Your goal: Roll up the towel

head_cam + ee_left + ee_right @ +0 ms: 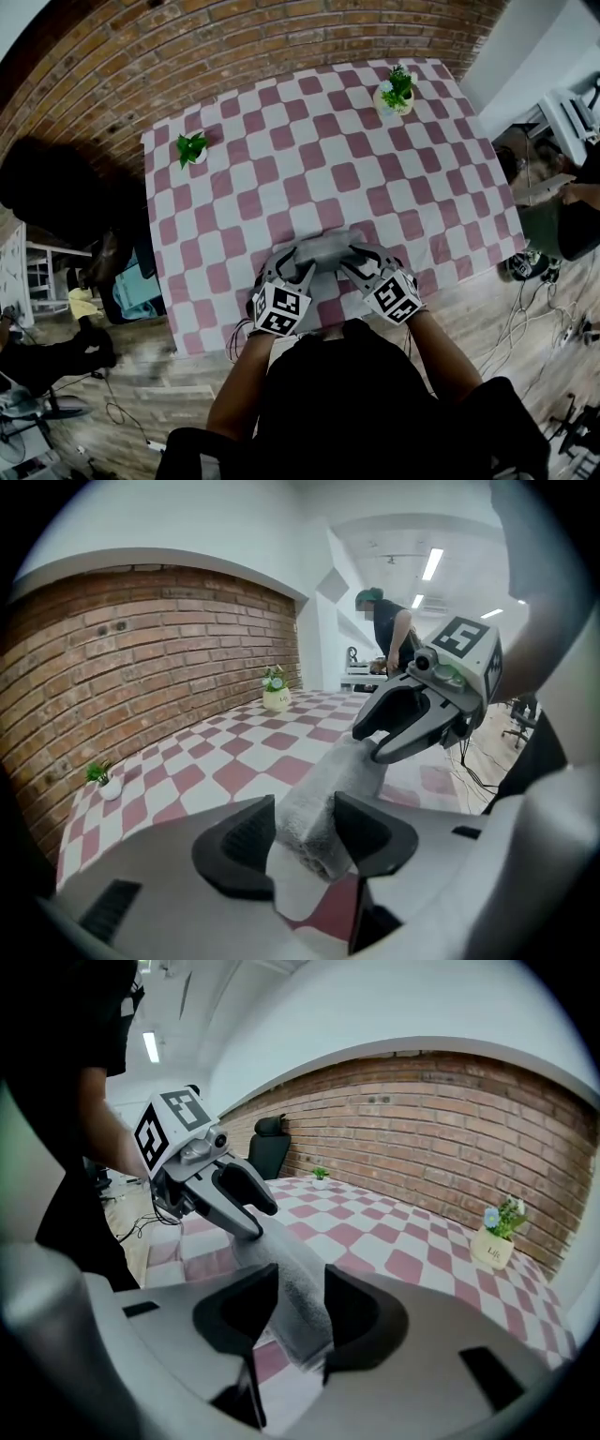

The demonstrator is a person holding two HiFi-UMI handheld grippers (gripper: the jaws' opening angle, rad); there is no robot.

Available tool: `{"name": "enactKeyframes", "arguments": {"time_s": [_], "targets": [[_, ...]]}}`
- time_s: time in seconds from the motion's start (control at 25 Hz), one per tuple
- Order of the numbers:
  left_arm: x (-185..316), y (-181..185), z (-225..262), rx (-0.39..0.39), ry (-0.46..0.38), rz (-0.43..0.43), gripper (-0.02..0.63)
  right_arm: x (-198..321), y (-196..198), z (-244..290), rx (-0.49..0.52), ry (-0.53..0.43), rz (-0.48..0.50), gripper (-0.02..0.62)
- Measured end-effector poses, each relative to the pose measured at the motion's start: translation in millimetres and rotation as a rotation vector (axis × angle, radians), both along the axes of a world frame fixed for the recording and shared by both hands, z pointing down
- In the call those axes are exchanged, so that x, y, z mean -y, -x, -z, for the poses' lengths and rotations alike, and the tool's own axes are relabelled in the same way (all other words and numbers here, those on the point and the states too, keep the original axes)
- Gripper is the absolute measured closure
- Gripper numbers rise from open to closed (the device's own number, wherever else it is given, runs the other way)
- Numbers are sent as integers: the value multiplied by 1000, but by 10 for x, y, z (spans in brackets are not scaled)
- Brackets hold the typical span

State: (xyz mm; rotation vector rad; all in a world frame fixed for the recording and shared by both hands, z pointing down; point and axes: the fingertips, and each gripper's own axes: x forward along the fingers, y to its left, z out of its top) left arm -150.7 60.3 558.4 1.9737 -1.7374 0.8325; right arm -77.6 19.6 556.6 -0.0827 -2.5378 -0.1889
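A red brick wall (187, 56) spans 9 to 1 o'clock in the head view. A rectangular table under a pink-and-white chequered cloth (309, 159) stands at centre. Grey-brown wooden plank floor (469, 300) extends from 3 to 8 o'clock, with thin black cables (523, 323) at 4 o'clock. Long white fluorescent ceiling strips (432, 563) are lit.

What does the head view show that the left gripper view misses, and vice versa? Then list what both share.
Head view only: the black-and-white marker cube on the left gripper. Left gripper view only: the ceiling strip light, and that gripper's pads pressing one end of the grey rolled towel. Shared: the towel, the right gripper gripping its other end, the pink-and-white checked tablecloth and the red brick wall.
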Motion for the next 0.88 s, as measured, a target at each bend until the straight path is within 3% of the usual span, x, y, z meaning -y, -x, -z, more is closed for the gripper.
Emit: {"name": "enactKeyframes", "arguments": {"time_s": [0.2, 0.48, 0.64, 0.8, 0.88], "targets": [[-27, -9, 158, -28, -52, 25, 393, 25, -20, 266, 112, 9, -34, 462], [7, 123, 797, -63, -242, 108, 412, 147, 16, 955, 279, 3, -122, 465], [35, 208, 1234, -40, -362, 142, 475, 176, 47, 1378, 383, -29, -145, 507], [28, 253, 1515, -12, -457, 161, 611, 182, 55, 1752, 488, -64, -155, 567], [19, 228, 1572, -26, -481, 147, 611, 170, 49, 1877, 517, -84, -155, 595]]}}
